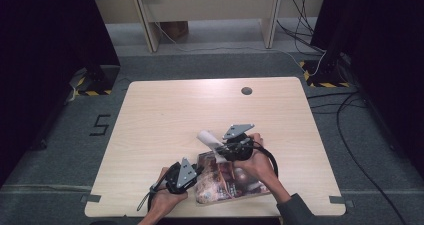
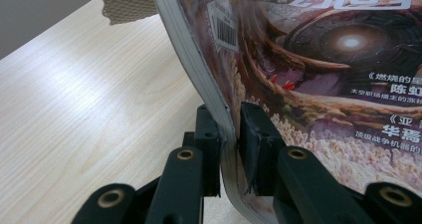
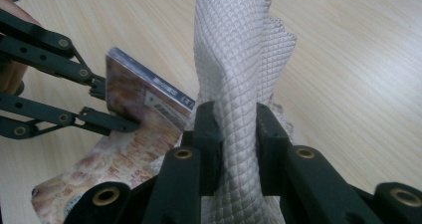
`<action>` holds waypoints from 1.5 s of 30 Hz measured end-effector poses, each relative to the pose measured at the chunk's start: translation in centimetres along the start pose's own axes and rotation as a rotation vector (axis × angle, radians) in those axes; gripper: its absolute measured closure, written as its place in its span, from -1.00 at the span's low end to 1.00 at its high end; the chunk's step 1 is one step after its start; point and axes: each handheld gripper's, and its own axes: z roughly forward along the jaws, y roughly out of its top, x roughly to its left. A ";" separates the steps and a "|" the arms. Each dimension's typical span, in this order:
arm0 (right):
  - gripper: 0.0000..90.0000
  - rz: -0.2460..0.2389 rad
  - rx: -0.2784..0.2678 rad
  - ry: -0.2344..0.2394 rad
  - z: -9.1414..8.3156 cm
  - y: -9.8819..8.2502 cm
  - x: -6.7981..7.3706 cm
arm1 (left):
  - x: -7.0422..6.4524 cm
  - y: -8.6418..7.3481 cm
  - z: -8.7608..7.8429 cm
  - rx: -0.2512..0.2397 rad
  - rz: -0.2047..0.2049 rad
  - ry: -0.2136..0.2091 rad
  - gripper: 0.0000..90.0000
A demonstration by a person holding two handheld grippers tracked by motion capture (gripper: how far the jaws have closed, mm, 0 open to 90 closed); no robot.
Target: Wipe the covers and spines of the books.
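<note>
The glossy illustrated magazine (image 2: pixel 318 74), clamped by the left gripper (image 2: pixel 230 149), is best steadied while the pinched white quilted cloth (image 3: pixel 239 84) between the right gripper (image 3: pixel 233 149) fingers is wiped across its cover.

magazine (image 2: pixel 318 84): glossy paper | cloth (image 3: pixel 239 59): quilted fabric | table (image 1: pixel 165 115): pale wood

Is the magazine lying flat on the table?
No. One edge of the magazine is lifted and bent, pinched in the left gripper, while the rest droops toward the table.

Magazine (image 1: pixel 227 182) on table (image 1: pixel 165 115), near front edge, right of centre. Cloth (image 1: pixel 210 139) just behind magazine; L gripper (image 1: pixel 199 171) at its left edge, R gripper (image 1: pixel 220 150) behind.
</note>
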 end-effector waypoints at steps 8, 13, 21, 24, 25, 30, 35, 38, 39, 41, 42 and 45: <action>0.70 0.025 0.025 -0.026 -0.3 -0.9 -1.5 | 0.0 0.0 -0.1 -0.001 0.005 0.000 0.75; 0.70 0.049 0.037 -0.044 -0.4 -1.5 -2.5 | 0.0 0.1 -0.1 -0.005 0.007 0.000 0.75; 0.70 0.071 0.053 -0.065 -0.6 -2.3 -3.6 | -0.1 0.1 -0.2 -0.008 0.017 0.001 0.75; 0.70 0.088 0.059 -0.072 -0.6 -2.6 -4.1 | -0.1 0.1 -0.2 -0.009 0.017 0.001 0.75; 0.70 0.094 0.060 -0.072 -0.7 -2.7 -4.2 | -0.1 0.1 -0.2 -0.010 0.019 0.001 0.75; 0.70 0.114 0.076 -0.095 -0.9 -3.4 -5.2 | -0.2 0.2 -0.2 -0.012 0.023 0.002 0.75; 0.70 0.150 0.090 -0.114 -1.1 -4.3 -6.4 | -0.2 0.3 -0.3 -0.013 0.026 0.001 0.75; 0.71 0.147 0.085 -0.113 -1.2 -4.4 -6.4 | -0.2 0.3 -0.3 -0.015 0.026 0.003 0.75; 0.71 0.141 0.087 -0.118 -1.2 -4.3 -6.4 | -0.2 0.3 -0.3 -0.016 0.024 0.004 0.75; 0.71 0.132 0.084 -0.115 -1.2 -4.2 -6.1 | -0.2 0.3 -0.4 -0.015 0.025 0.003 0.75; 0.71 0.128 0.084 -0.114 -1.2 -4.1 -5.9 | -0.2 0.3 -0.3 -0.016 0.024 0.003 0.75; 0.71 0.125 0.060 -0.072 -1.2 -3.7 -5.3 | -0.2 0.3 -0.3 -0.015 0.026 0.005 0.75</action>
